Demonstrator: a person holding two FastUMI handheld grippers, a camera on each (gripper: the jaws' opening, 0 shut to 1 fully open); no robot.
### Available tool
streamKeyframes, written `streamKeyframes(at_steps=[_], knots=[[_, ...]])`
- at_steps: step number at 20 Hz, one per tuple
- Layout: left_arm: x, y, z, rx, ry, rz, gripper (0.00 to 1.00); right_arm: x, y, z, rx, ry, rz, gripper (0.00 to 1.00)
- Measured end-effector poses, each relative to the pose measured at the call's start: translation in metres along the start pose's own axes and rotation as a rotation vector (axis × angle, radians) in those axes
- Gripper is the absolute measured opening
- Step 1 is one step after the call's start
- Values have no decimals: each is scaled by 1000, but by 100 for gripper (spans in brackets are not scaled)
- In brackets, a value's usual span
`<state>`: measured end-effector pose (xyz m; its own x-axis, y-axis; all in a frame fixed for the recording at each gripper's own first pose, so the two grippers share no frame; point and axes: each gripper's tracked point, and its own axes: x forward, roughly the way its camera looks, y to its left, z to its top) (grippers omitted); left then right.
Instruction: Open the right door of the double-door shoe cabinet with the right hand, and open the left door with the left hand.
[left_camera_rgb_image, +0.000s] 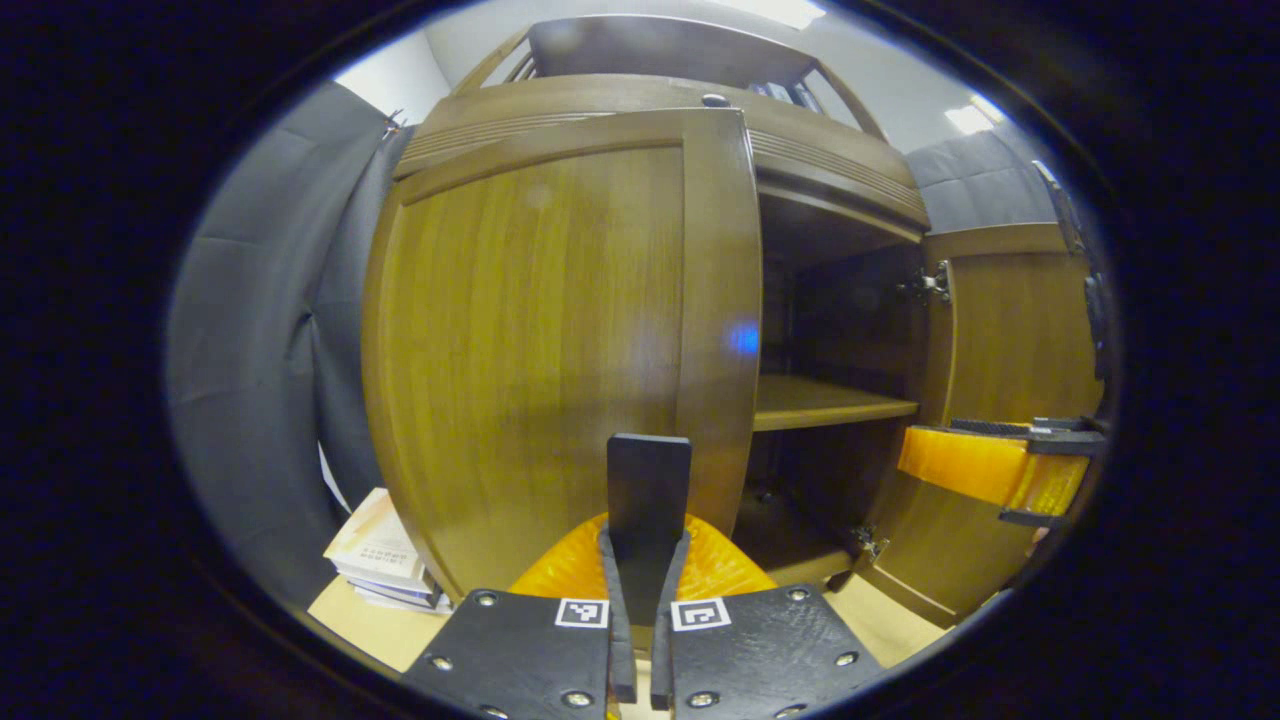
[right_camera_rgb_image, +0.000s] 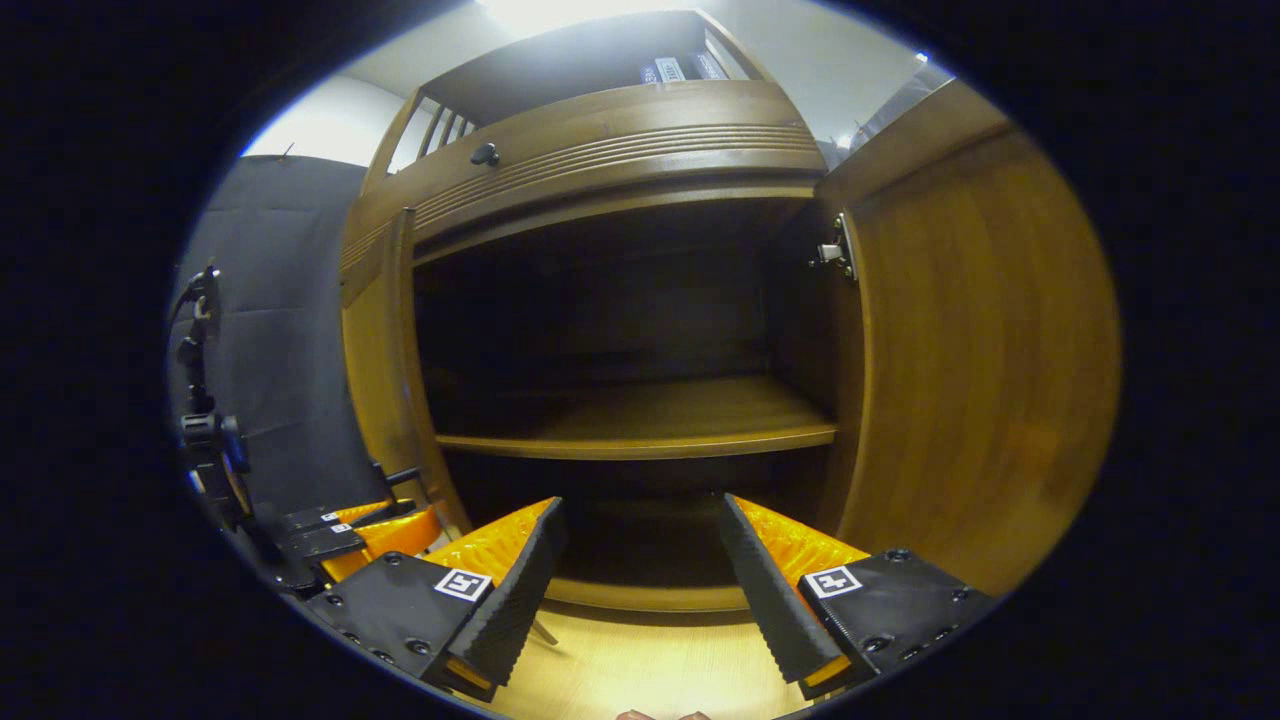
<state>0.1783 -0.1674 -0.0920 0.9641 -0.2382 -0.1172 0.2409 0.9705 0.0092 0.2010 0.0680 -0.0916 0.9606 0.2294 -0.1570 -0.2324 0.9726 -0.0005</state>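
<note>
In the left gripper view, my left tongs (left_camera_rgb_image: 640, 640) sit clenched, the two black pads pressed flat together with nothing between them. Just beyond them stands the left door (left_camera_rgb_image: 560, 330) of the wooden shoe cabinet (left_camera_rgb_image: 830, 160), its front face toward me, its free edge standing a little out from the cabinet front. To its right the cabinet's dark interior shows, with a shelf (left_camera_rgb_image: 830, 402) across the middle. Farther right, the right door (left_camera_rgb_image: 1010, 330) is swung wide open, and my right tongs (left_camera_rgb_image: 995, 470) float beside it. A stack of books (left_camera_rgb_image: 380, 565) rests on the desk (left_camera_rgb_image: 380, 625) at the far left.

In the right gripper view, my right tongs are released, fingers spread wide, facing the open compartment.
</note>
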Motion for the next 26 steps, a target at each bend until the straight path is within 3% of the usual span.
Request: streamKeyframes(at_steps=[9,10,14,18,21,26], knots=[[-58,30,-2,-17,-53,-54,8,-17,-12,13,-36,-64,-133,98],[-64,34,-2,-14,-56,-55,8,-20,-12,14,-37,-65,-136,92],[-92,61,-6,-22,-67,-22,8,-26,-15,13,-50,-65,-157,92],[-109,76,-6,-29,-72,13,8,-29,-12,10,-20,-64,-162,100],[-122,92,-7,-26,-75,55,7,-29,-11,11,-15,-65,-167,93],[-143,128,-5,-11,-94,88,7,-30,-11,9,-23,-62,-163,95]])
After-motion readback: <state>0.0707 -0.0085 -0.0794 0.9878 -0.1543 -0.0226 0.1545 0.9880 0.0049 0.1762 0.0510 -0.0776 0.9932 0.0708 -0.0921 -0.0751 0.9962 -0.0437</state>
